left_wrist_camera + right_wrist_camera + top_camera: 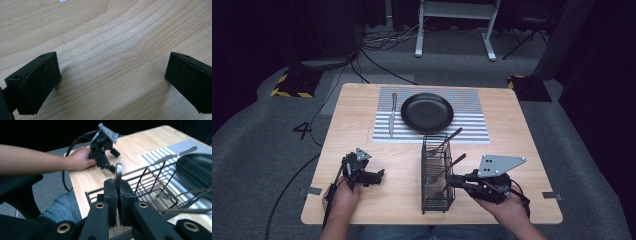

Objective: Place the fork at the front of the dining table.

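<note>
Pinching a metal utensil handle [118, 173] between its closed jaws, the right gripper [117, 192] sits at the near right edge of the wire cutlery basket [437, 172]. The handle's working end is hidden, so I cannot tell spoon from fork. To do this step well, lift straight up along the basket's wall until the tip clears the rim, since the other utensils [451, 165] lean close beside it (they could snag). Left of the basket, the left gripper [374, 176] rests on the wooden table [107, 37], jaws wide and empty. Beyond the basket lie a black plate [427, 112] and a knife [392, 116] on the striped placemat [472, 107].
</note>
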Demonstrator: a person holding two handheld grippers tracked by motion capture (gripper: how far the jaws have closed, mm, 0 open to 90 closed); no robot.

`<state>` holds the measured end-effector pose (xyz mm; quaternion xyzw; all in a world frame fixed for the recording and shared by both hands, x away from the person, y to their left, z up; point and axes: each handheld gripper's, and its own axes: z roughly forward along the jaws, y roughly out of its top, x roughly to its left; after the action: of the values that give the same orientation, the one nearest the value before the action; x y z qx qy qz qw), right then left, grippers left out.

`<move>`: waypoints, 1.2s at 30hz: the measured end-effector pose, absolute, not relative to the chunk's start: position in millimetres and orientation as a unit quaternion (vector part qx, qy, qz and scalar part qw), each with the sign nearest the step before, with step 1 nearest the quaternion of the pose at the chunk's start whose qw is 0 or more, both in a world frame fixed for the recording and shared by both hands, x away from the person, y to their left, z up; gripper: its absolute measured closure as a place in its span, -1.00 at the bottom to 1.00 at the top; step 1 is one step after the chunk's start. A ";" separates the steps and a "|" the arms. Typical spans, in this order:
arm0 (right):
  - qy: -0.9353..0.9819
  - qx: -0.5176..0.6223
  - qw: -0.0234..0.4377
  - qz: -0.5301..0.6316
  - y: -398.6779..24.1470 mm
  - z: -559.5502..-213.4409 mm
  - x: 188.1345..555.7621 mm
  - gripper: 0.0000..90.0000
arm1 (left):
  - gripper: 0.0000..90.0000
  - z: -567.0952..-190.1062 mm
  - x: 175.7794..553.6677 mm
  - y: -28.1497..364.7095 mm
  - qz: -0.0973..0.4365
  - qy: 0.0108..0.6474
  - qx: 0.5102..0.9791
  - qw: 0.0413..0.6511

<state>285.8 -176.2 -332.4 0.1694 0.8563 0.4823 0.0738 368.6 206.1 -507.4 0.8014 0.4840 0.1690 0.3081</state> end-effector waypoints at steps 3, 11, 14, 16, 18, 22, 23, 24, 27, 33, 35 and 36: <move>0.853 0.165 0.075 0.490 -177.8 -322.6 286.7 0.91 | -1.00 -507.6 368.5 205.8 0.168 0.485 0.800 0.310; 0.847 0.157 0.075 0.502 -184.3 -303.8 288.5 0.91 | -1.00 -507.4 368.7 206.0 0.169 0.485 0.801 0.309; 0.844 0.158 0.075 0.507 -191.7 -294.8 289.3 0.91 | -1.00 -507.4 368.7 206.0 0.169 0.485 0.801 0.309; 0.840 0.159 0.072 0.513 -197.3 -289.0 289.4 0.91 | -1.00 -507.4 368.7 206.0 0.169 0.485 0.801 0.309; 0.837 0.159 0.070 0.519 -203.2 -283.6 289.1 0.91 | -1.00 -507.4 368.7 206.0 0.169 0.485 0.801 0.309; 0.833 0.162 0.074 0.524 -211.6 -276.8 288.6 0.91 | -1.00 -507.4 368.6 206.1 0.169 0.485 0.801 0.308; 0.832 0.163 0.076 0.525 -214.3 -274.8 288.4 0.91 | -1.00 -507.4 368.7 206.1 0.169 0.484 0.801 0.308; 0.831 0.164 0.078 0.526 -217.0 -272.7 288.2 0.91 | -1.00 -507.4 368.7 206.1 0.169 0.484 0.801 0.308; 0.828 0.167 0.082 0.529 -225.1 -266.4 288.3 0.91 | -1.00 -507.4 368.7 206.0 0.169 0.484 0.801 0.309; 0.825 0.176 0.100 0.528 -239.8 -256.4 289.5 0.91 | -1.00 -507.4 368.7 206.0 0.169 0.485 0.801 0.309; 0.821 0.184 0.107 0.529 -248.6 -252.2 292.7 0.91 | -1.00 -507.4 368.7 206.0 0.169 0.485 0.801 0.309; 0.821 0.184 0.107 0.529 -248.6 -252.2 292.7 0.91 | -1.00 -507.4 368.7 206.0 0.169 0.485 0.801 0.309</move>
<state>292.7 -248.6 -252.2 0.1839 0.8214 0.5292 0.1066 368.7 206.0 -507.4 0.8008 0.4846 0.1694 0.3087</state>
